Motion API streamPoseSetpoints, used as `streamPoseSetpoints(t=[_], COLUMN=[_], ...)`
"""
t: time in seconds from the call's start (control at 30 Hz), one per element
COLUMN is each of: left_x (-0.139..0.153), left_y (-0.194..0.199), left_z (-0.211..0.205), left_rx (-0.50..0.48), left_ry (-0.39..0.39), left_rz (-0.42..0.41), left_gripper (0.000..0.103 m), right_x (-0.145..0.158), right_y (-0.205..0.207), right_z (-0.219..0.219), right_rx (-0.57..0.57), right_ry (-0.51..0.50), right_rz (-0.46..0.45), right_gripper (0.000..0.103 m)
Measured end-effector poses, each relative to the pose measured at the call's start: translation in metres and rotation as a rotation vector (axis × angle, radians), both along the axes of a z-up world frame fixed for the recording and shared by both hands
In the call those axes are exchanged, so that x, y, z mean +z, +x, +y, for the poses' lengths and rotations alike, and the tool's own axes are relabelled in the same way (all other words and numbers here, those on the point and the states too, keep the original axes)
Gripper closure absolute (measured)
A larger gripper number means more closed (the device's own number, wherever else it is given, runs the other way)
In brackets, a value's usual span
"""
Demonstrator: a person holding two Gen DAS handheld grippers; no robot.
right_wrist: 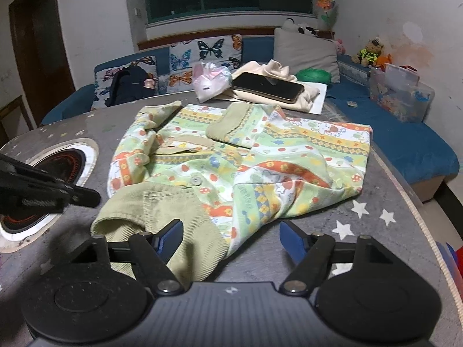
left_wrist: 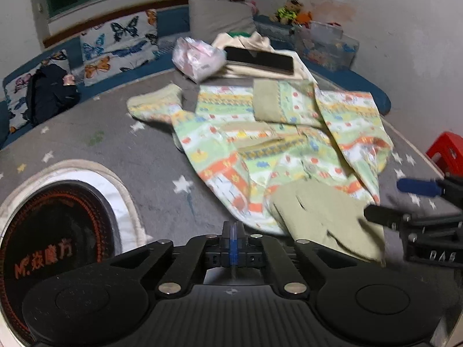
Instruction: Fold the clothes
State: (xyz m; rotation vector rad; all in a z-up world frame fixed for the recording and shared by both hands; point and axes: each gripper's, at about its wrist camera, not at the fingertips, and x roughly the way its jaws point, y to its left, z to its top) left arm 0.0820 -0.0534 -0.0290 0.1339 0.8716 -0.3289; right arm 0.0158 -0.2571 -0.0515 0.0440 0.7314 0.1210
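Closed left claw (left_wrist: 232, 232) beside garment (left_wrist: 275, 156)

A shirt (right_wrist: 231, 156) is lying spread on the counter (right_wrist: 376, 231), with a burner (right_wrist: 43, 173) sitting to its left. Behind the shirt, a phone (right_wrist: 267, 86) is resting on folded cloth (right_wrist: 306, 95), a bag (right_wrist: 211, 79) sitting just left of it. A sofa (right_wrist: 405, 133) is running behind and to the right.

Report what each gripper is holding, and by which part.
Nothing is held. The left gripper is shut on nothing; the right gripper is open over the patterned garment's green hem.
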Motion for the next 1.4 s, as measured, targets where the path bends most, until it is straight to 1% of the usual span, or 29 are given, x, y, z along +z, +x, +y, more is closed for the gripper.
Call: streamPoseSetpoints(t=[0.07,0.13,0.17,0.2,0.27,0.33,0.43,0.47,0.53,0.6,0.63,0.67,0.7,0.73,0.77,0.83,0.87,0.93,0.97,1.03,1.1,1.2,1.4], left_x=[0.005,0.01,0.013,0.014,0.014,0.012,0.007,0.004,-0.002,-0.01,-0.013,-0.015,-0.017,-0.018,-0.019,-0.019,-0.019,-0.016,-0.014,-0.01,-0.007,-0.003,0.001], left_y=[0.002,0.007,0.01,0.014,0.022,0.031,0.043,0.046,0.052,0.057,0.058,0.059,0.059,0.058,0.058,0.055,0.053,0.05,0.048,0.045,0.041,0.034,0.014], left_z=[0.002,0.002,0.002,0.001,0.0,-0.001,-0.001,-0.002,-0.003,-0.003,-0.003,-0.004,-0.004,-0.005,-0.005,-0.006,-0.006,-0.003,-0.002,0.0,0.003,0.006,0.01], left_rx=[0.013,0.033,0.041,0.056,0.079,0.099,0.121,0.127,0.14,0.151,0.15,0.139,0.128,0.121,0.114,0.098,0.095,0.091,0.09,0.088,0.088,0.081,0.055], left_ry=[-0.009,-0.015,-0.015,-0.01,-0.005,-0.011,-0.013,-0.008,-0.005,-0.018,-0.033,-0.046,-0.06,-0.065,-0.07,-0.068,-0.072,-0.08,-0.082,-0.08,-0.078,-0.07,-0.068], left_rz=[-0.009,-0.029,-0.042,-0.05,-0.061,-0.049,-0.031,-0.024,-0.005,0.021,0.033,0.042,0.051,0.054,0.055,0.045,0.043,0.041,0.038,0.029,0.019,0.011,0.013], left_gripper=[0.092,0.068,0.062,0.055,0.052,0.045,0.039,0.039,0.039,0.041,0.052,0.059,0.071,0.08,0.084,0.092,0.093,0.094,0.094,0.094,0.094,0.095,0.095], right_x=[-0.001,-0.002,-0.002,-0.003,-0.005,-0.007,-0.007,-0.007,-0.007,-0.008,-0.009,-0.009,-0.01,-0.01,-0.011,-0.013,-0.013,-0.014,-0.014,-0.013,-0.011,-0.008,0.002], right_y=[0.001,0.001,0.002,0.002,0.004,0.006,0.007,0.006,0.007,0.008,0.009,0.01,0.01,0.011,0.012,0.013,0.014,0.014,0.014,0.012,0.009,0.004,-0.014], right_z=[0.0,0.001,0.0,0.0,0.0,-0.001,-0.001,-0.001,0.0,-0.001,-0.003,-0.004,-0.005,-0.006,-0.007,-0.009,-0.01,-0.012,-0.012,-0.013,-0.014,-0.017,-0.019], right_rx=[0.003,0.006,0.006,0.005,0.0,-0.005,-0.002,0.002,0.004,-0.005,-0.012,-0.019,-0.026,-0.031,-0.033,-0.034,-0.034,-0.029,-0.027,-0.028,-0.031,-0.035,-0.021], right_ry=[0.005,0.007,0.009,0.011,0.016,0.022,0.03,0.033,0.03,0.034,0.038,0.042,0.045,0.046,0.05,0.06,0.065,0.078,0.083,0.084,0.081,0.081,0.06], right_rz=[0.002,0.0,0.001,0.003,0.008,0.013,0.013,0.012,0.013,0.015,0.015,0.015,0.014,0.014,0.016,0.023,0.026,0.03,0.029,0.023,0.017,0.003,-0.039], right_gripper=[0.03,0.03,0.03,0.03,0.032,0.033,0.033,0.033,0.033,0.033,0.033,0.034,0.035,0.037,0.038,0.049,0.052,0.066,0.069,0.08,0.087,0.093,0.097])
